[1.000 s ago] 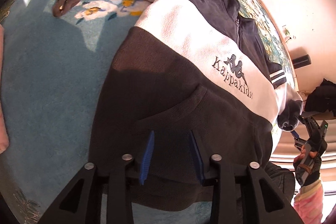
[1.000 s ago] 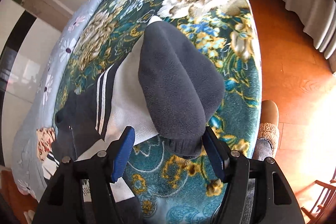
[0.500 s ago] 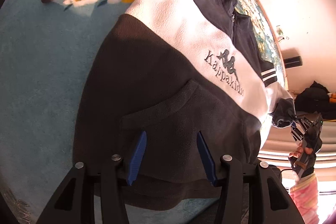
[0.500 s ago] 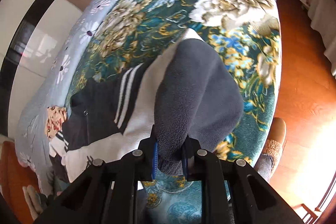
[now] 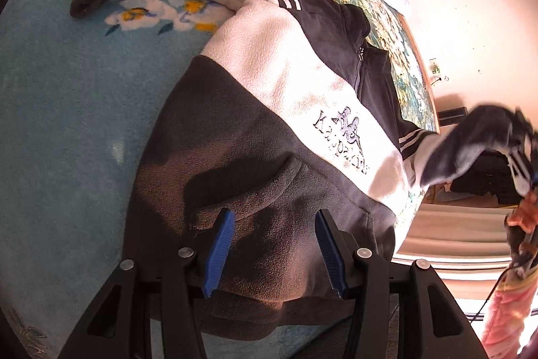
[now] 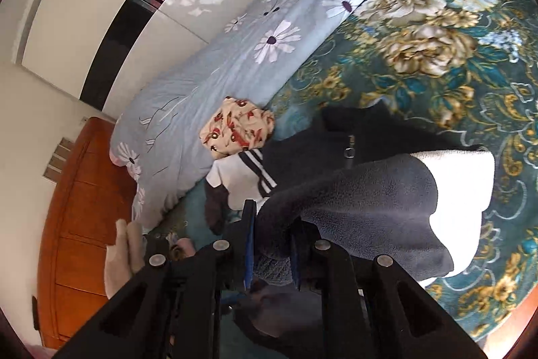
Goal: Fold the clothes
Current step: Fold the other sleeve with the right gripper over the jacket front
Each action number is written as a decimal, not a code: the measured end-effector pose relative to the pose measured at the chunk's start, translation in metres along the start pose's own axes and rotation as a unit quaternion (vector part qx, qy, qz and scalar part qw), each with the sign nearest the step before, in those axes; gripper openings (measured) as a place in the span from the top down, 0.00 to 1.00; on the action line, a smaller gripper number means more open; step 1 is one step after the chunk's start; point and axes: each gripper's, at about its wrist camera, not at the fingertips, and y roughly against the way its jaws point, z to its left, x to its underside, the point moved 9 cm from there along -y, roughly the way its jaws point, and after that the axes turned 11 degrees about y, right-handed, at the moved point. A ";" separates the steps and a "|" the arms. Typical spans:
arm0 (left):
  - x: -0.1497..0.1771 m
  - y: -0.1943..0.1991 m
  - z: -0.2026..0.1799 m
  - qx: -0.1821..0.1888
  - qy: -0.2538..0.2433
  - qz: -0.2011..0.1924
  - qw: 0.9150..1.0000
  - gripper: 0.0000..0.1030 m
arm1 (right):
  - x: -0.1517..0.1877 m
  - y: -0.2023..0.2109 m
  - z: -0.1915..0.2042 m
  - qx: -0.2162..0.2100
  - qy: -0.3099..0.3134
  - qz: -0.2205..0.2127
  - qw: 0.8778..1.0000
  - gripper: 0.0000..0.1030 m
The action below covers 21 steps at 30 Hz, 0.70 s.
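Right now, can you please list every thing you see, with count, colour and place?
fleece jacket: one, dark grey and white, flat on the blanket.
right sleeve: one, grey cuff, lifted in the right tongs.
blanket: one, teal with gold flowers, covering the bed.
quilt: one, pale blue with daisies, along the bed's far side.
patterned cloth: one, cream and red, beside the quilt.
left tongs: open, over the jacket's hem.
right tongs: shut on the cuff.

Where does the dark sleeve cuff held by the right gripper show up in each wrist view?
Left wrist: dark sleeve cuff at the far right edge, lifted, blurred.
Right wrist: bottom centre, clamped in the right gripper.
Shared landmark: the collar zipper of the fleece.
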 end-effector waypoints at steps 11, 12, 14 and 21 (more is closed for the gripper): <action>-0.004 0.033 0.035 0.006 0.040 -0.027 0.999 0.45 | -0.015 -0.136 0.024 0.026 -0.036 0.079 0.996 0.83; -0.003 0.033 0.037 0.006 0.043 -0.026 0.999 0.45 | -0.012 -0.144 0.020 0.032 -0.046 0.081 0.995 0.82; -0.005 0.037 0.039 0.008 0.041 -0.026 0.999 0.45 | -0.008 -0.157 0.012 0.038 -0.070 0.081 0.994 0.80; -0.008 0.026 0.035 0.006 0.044 -0.026 0.999 0.44 | 0.004 -0.176 0.008 0.035 -0.084 0.088 0.992 0.46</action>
